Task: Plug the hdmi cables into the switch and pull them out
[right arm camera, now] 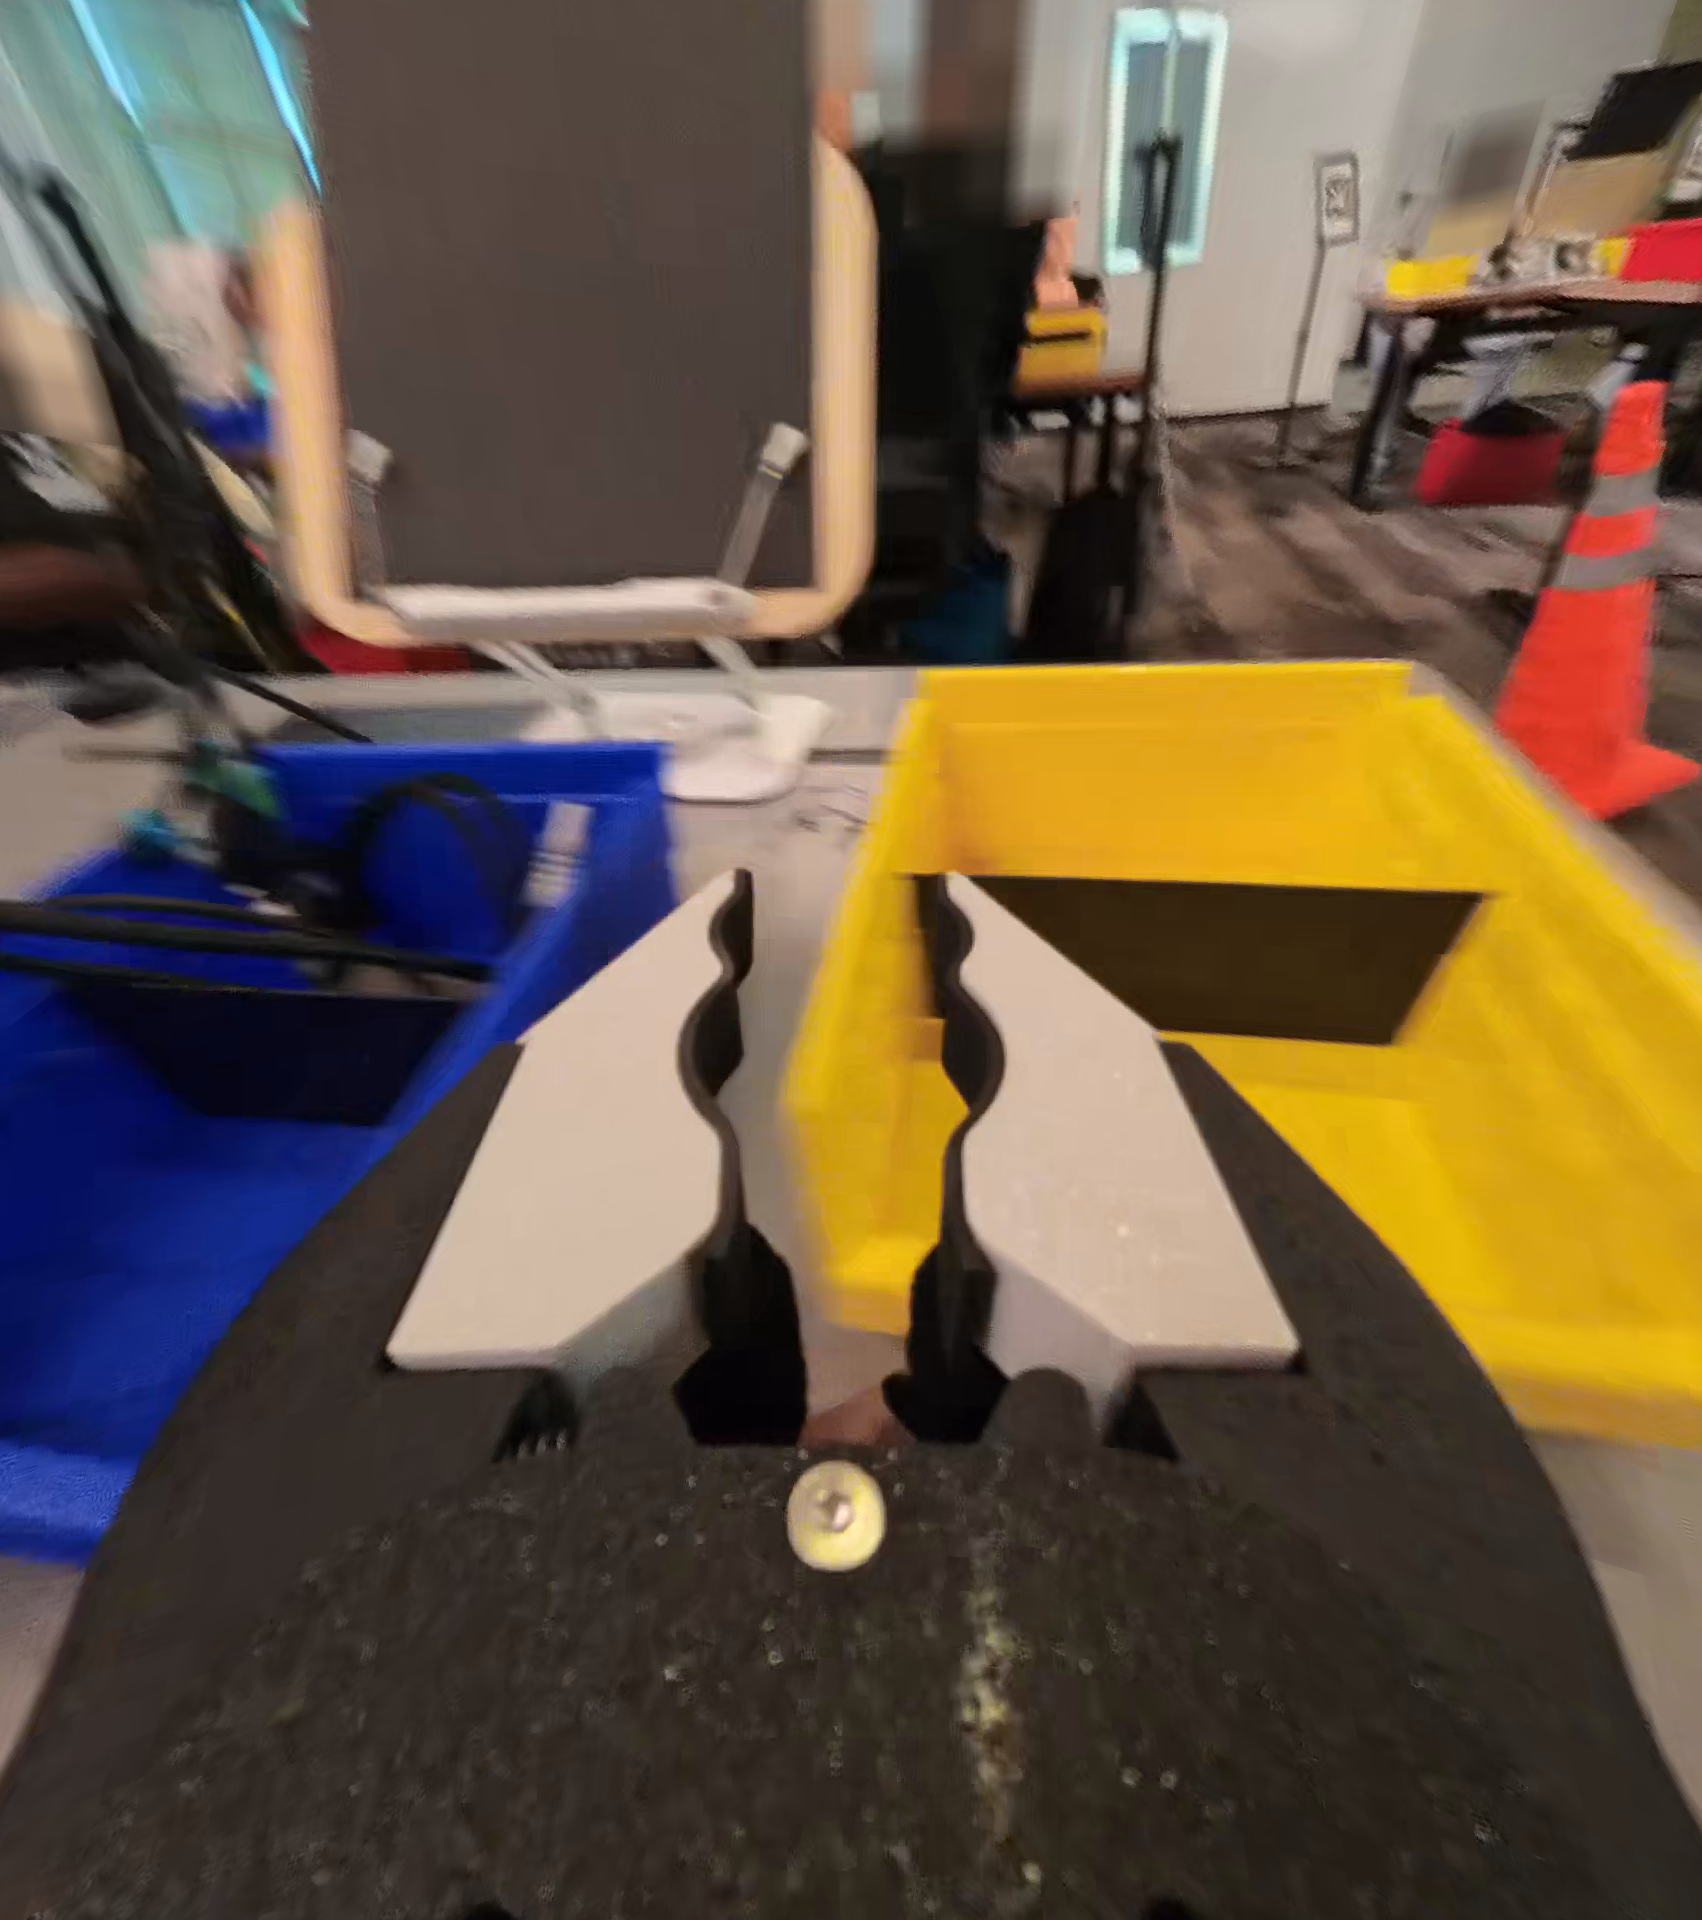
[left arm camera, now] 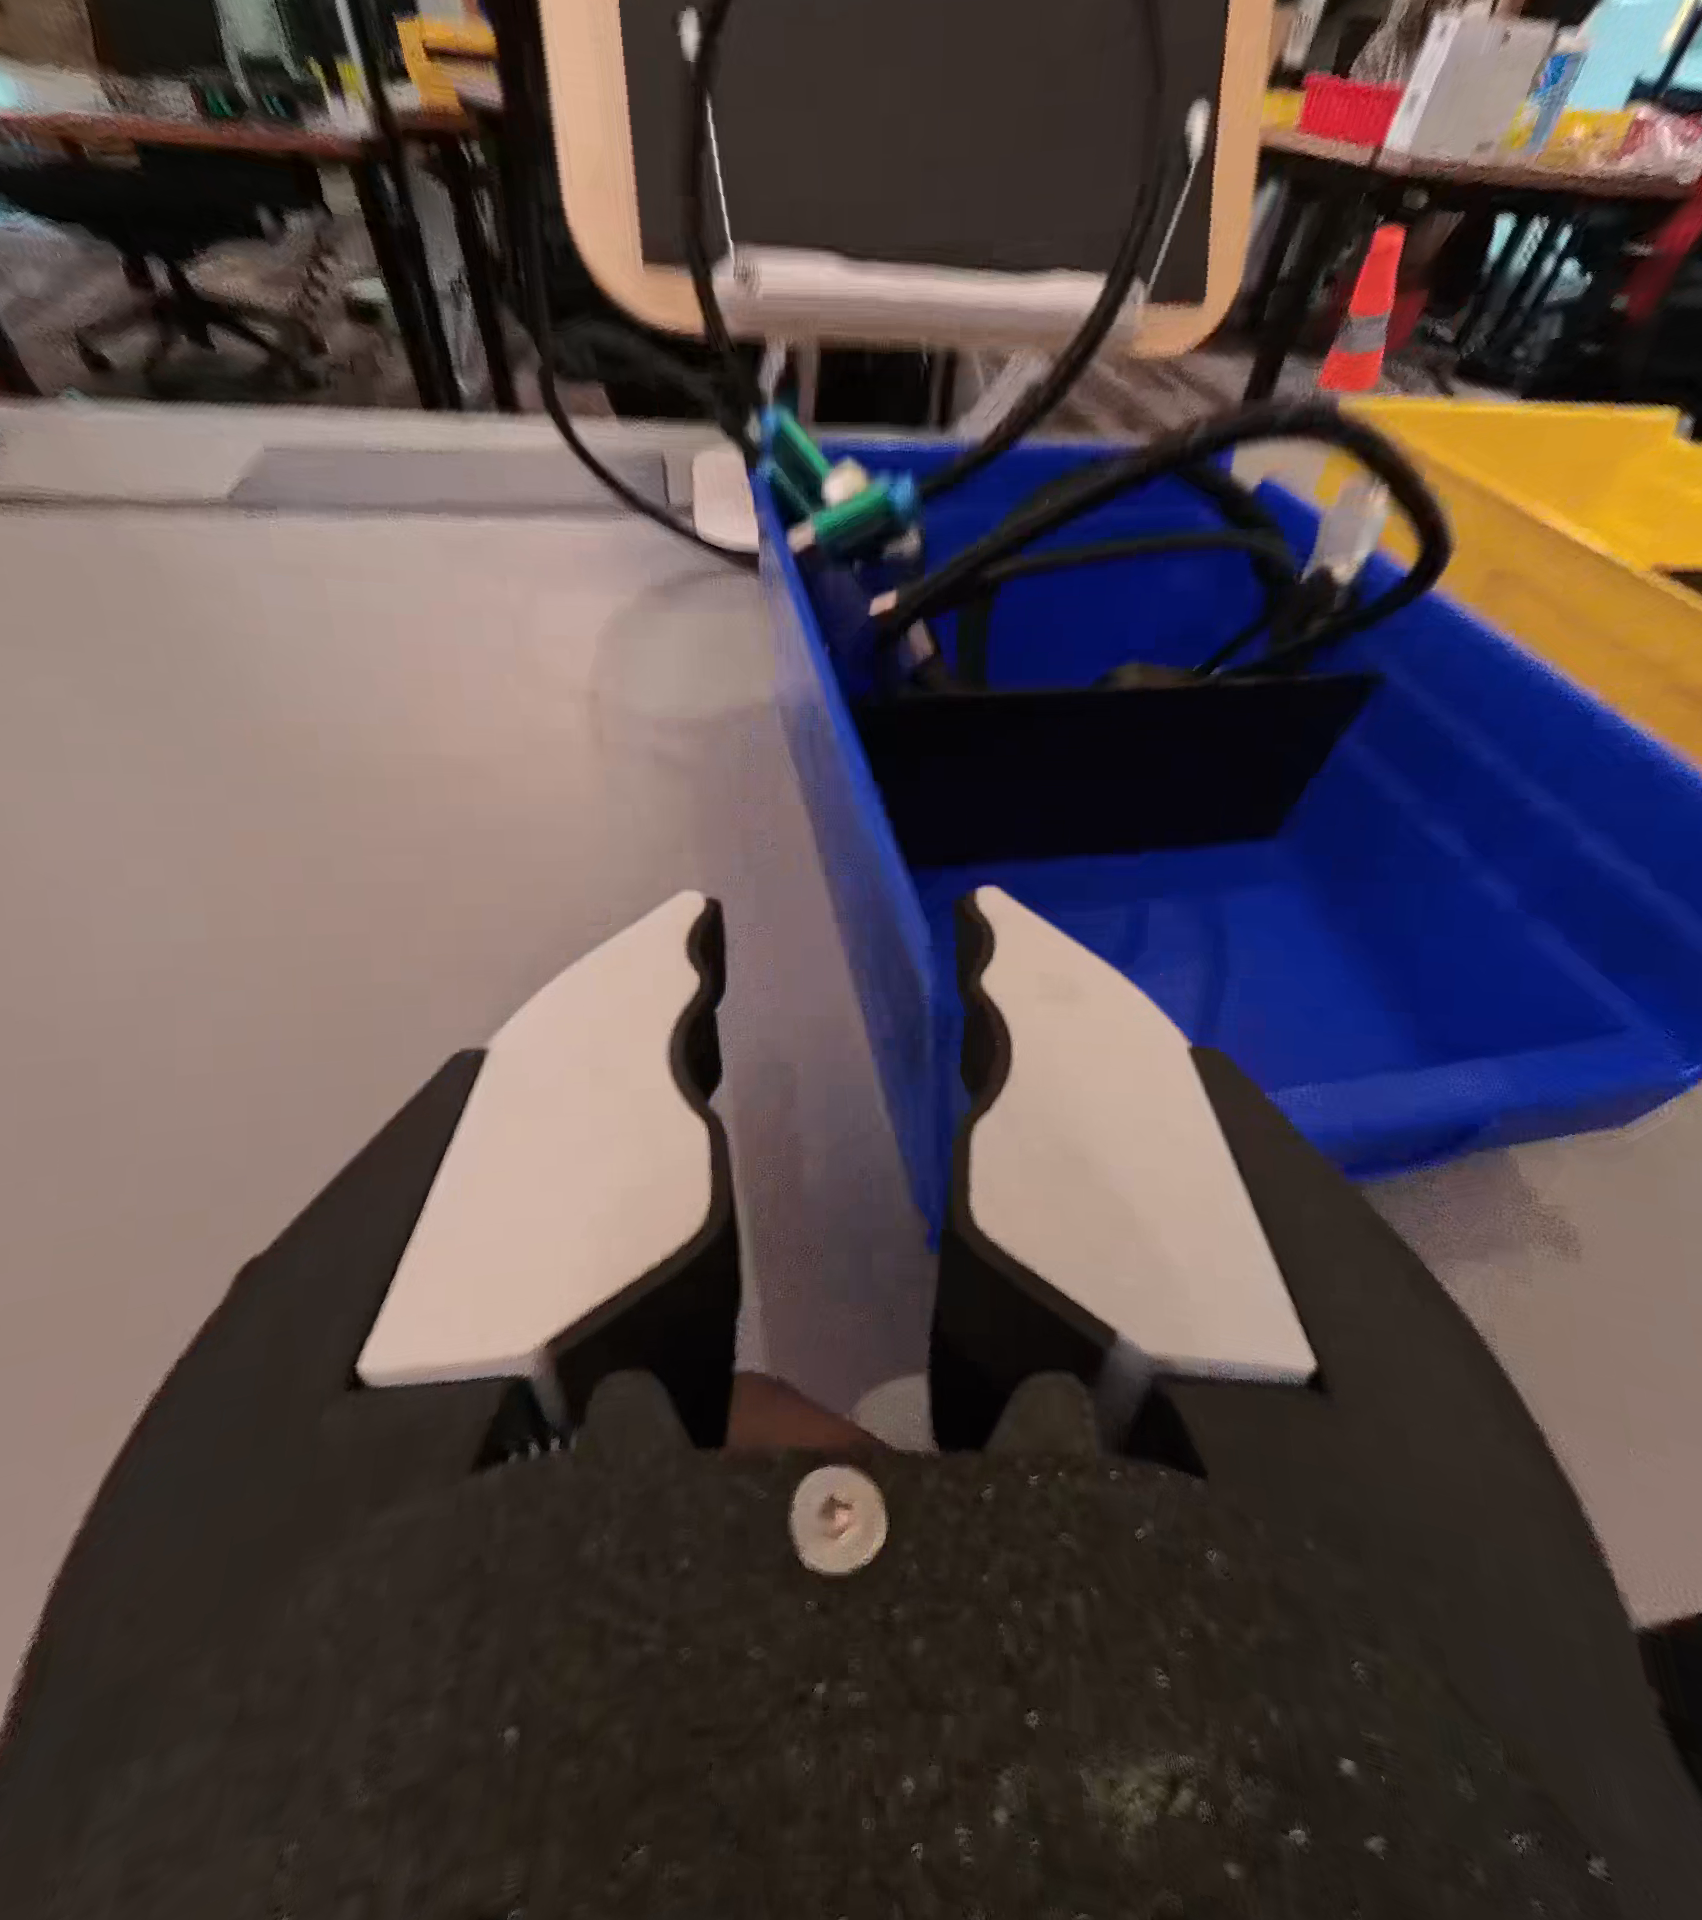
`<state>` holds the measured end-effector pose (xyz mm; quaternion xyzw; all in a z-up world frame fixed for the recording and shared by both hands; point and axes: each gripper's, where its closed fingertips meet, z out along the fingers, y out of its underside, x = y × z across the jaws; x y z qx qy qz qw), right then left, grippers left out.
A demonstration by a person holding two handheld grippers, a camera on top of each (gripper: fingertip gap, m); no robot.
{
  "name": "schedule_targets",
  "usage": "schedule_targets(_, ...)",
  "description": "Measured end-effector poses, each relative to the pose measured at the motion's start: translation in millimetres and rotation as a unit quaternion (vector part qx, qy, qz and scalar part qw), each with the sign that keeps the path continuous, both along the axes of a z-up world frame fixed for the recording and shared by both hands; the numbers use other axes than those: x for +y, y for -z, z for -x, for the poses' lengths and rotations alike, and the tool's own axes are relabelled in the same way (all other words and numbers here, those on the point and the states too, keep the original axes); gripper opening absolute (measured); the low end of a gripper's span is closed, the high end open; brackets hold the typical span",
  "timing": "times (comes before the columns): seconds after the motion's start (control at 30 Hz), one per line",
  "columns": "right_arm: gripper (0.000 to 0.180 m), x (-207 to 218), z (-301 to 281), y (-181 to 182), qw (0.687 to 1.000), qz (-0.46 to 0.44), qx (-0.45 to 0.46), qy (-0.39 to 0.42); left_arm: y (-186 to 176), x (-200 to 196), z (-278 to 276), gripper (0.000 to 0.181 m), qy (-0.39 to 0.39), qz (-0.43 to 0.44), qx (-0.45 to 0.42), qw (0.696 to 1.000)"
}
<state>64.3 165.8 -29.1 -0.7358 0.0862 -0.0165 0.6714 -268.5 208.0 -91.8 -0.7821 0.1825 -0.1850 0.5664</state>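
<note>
The cables [left arm camera: 1169, 540] lie as a loose black tangle in the far compartment of a blue bin [left arm camera: 1512, 935], behind a dark divider [left arm camera: 1107, 758]. They loop and cross, so the bundle has no single long axis. One plug with a silvery end [left arm camera: 1346, 530] hangs tip-down from a loop near the bin's right wall, and green connectors [left arm camera: 852, 499] sit at the far left corner of the bin, pointing roughly toward its left wall. Two more black leads run up from there to a panel on a stand [left arm camera: 899, 291] behind the bin. The switch cannot be picked out in the blur.

The near compartment of the blue bin holds nothing visible. Just beside it stands a yellow bin [right arm camera: 1449, 1226] with its own dark divider [right arm camera: 1231, 956]; both rest on a pale grey counter [left arm camera: 255, 831].

The left gripper [left arm camera: 839, 925] hovers over the blue bin's near left wall, jaws apart and holding nothing. The right gripper [right arm camera: 842, 904] hangs above the gap between the bins, jaws apart too, and empty.
</note>
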Motion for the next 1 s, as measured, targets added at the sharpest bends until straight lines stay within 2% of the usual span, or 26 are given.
schedule_targets(0.1, 0.033, -17, 91, 18, 0.998, -0.026, 0.033, -0.042, 25, 6, -11, 0.048, 0.043, 0.047, 0.036, 0.997)
schedule_targets(0.17, 0.033, -22, 127, 37, 0.999, 0.007, -0.005, -0.051, 34, 11, -17, 0.048, 0.050, 0.055, 0.047, 0.996)
schedule_targets(0.27, 0.024, -17, 111, 62, 0.993, 0.054, -0.080, 0.061, 36, 9, -29, 0.029, 0.071, 0.057, 0.035, 0.995)
schedule_targets(0.3, 0.019, -11, 112, 71, 0.993, 0.071, -0.076, 0.058, 36, 8, -31, 0.019, 0.073, 0.054, 0.034, 0.995)
schedule_targets(0.4, 0.009, -2, 113, 93, 0.989, 0.117, -0.056, 0.076, 36, 7, -35, 0.018, 0.064, 0.044, 0.041, 0.996)
schedule_targets(0.53, 0.003, -1, 121, 89, 0.991, 0.113, -0.024, 0.074, 34, 13, -25, 0.005, 0.030, 0.039, 0.075, 0.996)
schedule_targets(0.67, 0.002, -1, 146, 62, 0.993, 0.077, -0.024, 0.089, 18, 19, 1, 0.004, 0.009, 0.022, 0.066, 0.998)
schedule_targets(0.8, 0.003, 23, 202, 31, 0.997, 0.036, -0.030, 0.069, -11, 44, 63, 0.004, -0.040, -0.031, 0.082, 0.995)
schedule_targets(1.0, 0.003, 88, 310, 29, 0.999, 0.040, -0.036, 0.006, -21, 95, 174, 0.004, -0.082, -0.056, 0.098, 0.990)
